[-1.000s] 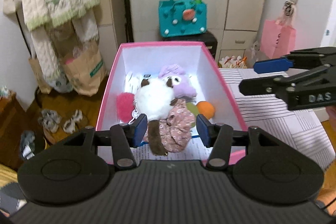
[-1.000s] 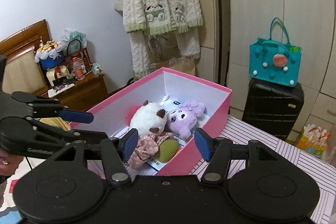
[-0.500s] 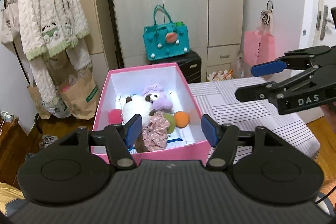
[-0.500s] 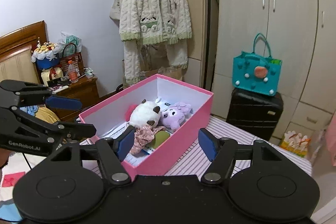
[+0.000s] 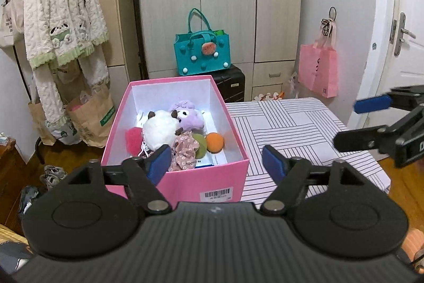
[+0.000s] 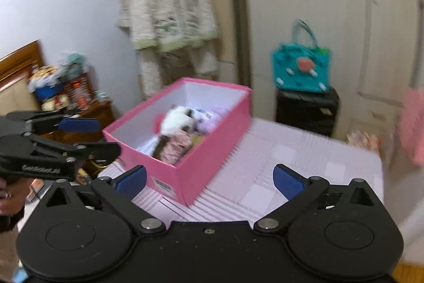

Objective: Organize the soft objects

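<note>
The soft toys lie heaped in the pink box (image 5: 175, 178) on the striped counter (image 5: 296, 129): a white plush (image 5: 160, 130), a purple plush (image 5: 190, 118), a floral scrap (image 5: 184, 153), an orange ball (image 5: 215, 142). Both the left tongs (image 5: 216, 162) and right tongs (image 6: 209, 178) are opening and empty, short of the box. These toys look light and squashy, so pinching a plush mid-body should hold; the ball may roll.

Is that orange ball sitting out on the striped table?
No, the orange ball lies inside the pink box, beside the other soft toys.
</note>
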Motion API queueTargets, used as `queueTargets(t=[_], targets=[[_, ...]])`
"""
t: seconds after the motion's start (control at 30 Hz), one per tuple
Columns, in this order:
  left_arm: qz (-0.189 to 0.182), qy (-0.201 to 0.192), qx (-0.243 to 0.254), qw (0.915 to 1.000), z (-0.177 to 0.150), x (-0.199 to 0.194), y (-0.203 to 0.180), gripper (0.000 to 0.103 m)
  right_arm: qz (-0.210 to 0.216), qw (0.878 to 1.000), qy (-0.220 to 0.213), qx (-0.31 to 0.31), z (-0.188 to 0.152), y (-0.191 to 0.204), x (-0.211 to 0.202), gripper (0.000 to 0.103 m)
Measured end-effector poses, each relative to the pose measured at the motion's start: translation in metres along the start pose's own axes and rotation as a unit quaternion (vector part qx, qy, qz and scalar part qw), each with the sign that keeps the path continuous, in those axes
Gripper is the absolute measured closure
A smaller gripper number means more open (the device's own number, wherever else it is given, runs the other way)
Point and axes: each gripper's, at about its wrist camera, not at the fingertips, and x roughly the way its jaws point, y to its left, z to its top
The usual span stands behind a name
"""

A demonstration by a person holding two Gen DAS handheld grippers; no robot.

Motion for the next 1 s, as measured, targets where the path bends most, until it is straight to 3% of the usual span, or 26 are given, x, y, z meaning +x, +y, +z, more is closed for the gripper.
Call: queueTargets(t=[0.03,0.1,0.17,0.4,0.57,0.73,0.9,1.0], targets=[[-0.001,-0.001,-0.003,1.0000,-0.001,0.000,0.000,0.020,0.014,1.000,0.006,0.011,0.000,-0.005,-0.003,0.000],[-0.008,-0.004,-0.013,0.9999,-0.003,0.000,0.002,0.003,0.043,0.997,0.002,0.060,-0.005,-0.020,-0.010,0.000],[-0.010,-0.004,-0.019,0.9998,-0.006,0.001,0.003,0.001,0.051,0.995,-0.004,0.082,-0.008,-0.030,-0.015,0.000],[0.019,0.024,-0.035,0.9989,-0.012,0.007,-0.002,0.000,-0.038,0.999,-0.017,0.030,-0.020,-0.021,-0.023,0.000],[0.042,0.015,-0.039,0.9982,-0.018,0.008,-0.006,0.000,-0.132,0.991,-0.006,-0.005,-0.031,-0.002,-0.017,0.000],[0.062,0.002,-0.053,0.9967,-0.024,0.008,-0.007,0.000,-0.133,0.991,-0.009,0.007,-0.039,0.007,-0.017,0.000],[0.079,0.010,-0.062,0.9949,-0.030,0.013,-0.008,0.000,-0.190,0.981,-0.035,-0.004,-0.051,0.026,-0.016,0.000],[0.087,0.004,-0.058,0.9945,-0.035,0.014,-0.012,0.000,-0.211,0.976,-0.043,-0.041,-0.059,0.044,-0.010,0.000]])
